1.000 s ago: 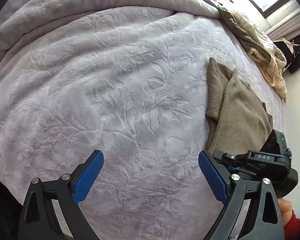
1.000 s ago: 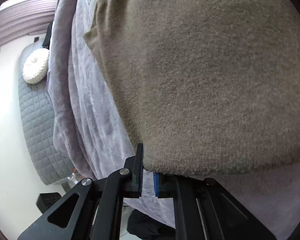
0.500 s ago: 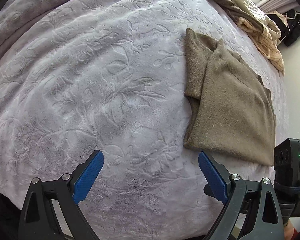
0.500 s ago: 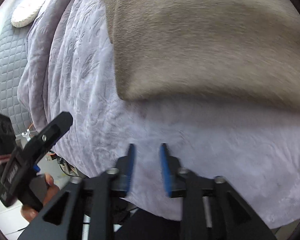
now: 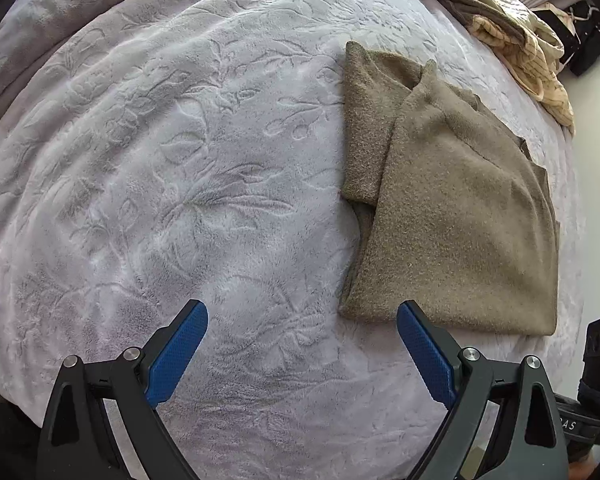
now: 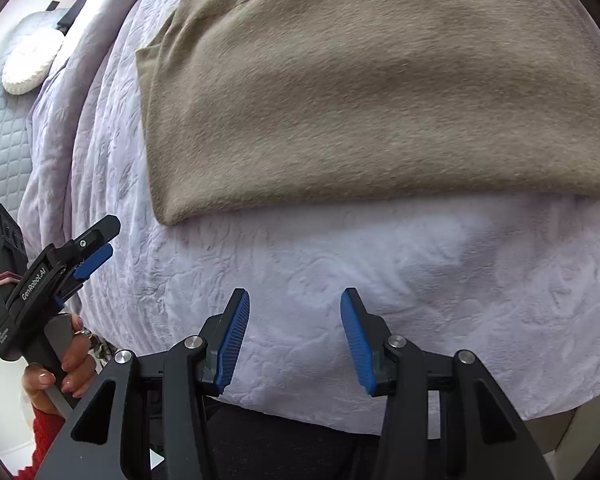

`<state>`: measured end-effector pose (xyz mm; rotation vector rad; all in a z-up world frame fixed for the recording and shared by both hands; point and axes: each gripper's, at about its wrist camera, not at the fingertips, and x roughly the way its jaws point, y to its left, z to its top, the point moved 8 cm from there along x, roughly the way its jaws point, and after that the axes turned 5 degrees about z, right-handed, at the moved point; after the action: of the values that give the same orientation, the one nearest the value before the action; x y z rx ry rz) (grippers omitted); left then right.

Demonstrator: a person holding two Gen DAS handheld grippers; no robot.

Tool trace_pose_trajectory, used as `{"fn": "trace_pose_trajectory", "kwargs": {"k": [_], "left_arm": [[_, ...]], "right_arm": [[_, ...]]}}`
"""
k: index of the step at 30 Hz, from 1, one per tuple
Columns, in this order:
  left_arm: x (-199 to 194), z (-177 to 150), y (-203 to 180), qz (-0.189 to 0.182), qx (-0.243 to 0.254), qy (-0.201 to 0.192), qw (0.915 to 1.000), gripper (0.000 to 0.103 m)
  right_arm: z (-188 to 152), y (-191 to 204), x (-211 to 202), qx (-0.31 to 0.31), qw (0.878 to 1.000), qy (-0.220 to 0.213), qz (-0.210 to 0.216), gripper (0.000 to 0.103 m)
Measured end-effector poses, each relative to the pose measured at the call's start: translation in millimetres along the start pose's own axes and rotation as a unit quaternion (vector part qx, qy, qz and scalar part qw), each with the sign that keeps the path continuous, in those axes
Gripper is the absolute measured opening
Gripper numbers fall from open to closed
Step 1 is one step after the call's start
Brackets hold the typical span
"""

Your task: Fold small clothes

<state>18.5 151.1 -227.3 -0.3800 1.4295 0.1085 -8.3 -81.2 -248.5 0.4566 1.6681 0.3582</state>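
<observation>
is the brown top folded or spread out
Folded. The top lies on the blanket as a compact layered rectangle, one narrower layer showing under its left edge; neither gripper touches it.

A bedroom in a home is shown. A bed is covered by a soft lilac blanket with leaves and flowers pressed into it. A folded brown top is laid on the bed. A pile of crumpled cream bedding is heaped at the far edge of the bed. Beside the bed, a grey quilted headboard is seen, with a round white cushion against it.
</observation>
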Motion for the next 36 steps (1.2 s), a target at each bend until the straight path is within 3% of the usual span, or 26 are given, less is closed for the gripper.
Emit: {"fn": "trace_pose_trajectory", "kwargs": {"k": [11, 23, 33, 36], "left_arm": [[14.0, 43.9, -23.1, 0.007, -0.002, -0.005, 1.0, 0.095], [40.6, 75.8, -42.0, 0.022, 0.002, 0.001, 0.9998, 0.095], [60.1, 105.7, -48.4, -0.028, -0.015, 0.012, 0.9994, 0.095], [65.9, 111.2, -54.0, -0.046, 0.0, 0.017, 0.9988, 0.095]], "right_arm": [[14.7, -10.3, -5.4, -0.005, 1.0, 0.001, 0.005, 0.051], [52.4, -12.7, -24.3, -0.055, 0.997, -0.05, -0.025, 0.051], [68.5, -22.1, -3.1, -0.062, 0.997, -0.041, -0.025, 0.052], [66.7, -23.0, -4.0, -0.065, 0.997, -0.045, -0.016, 0.053]]}}
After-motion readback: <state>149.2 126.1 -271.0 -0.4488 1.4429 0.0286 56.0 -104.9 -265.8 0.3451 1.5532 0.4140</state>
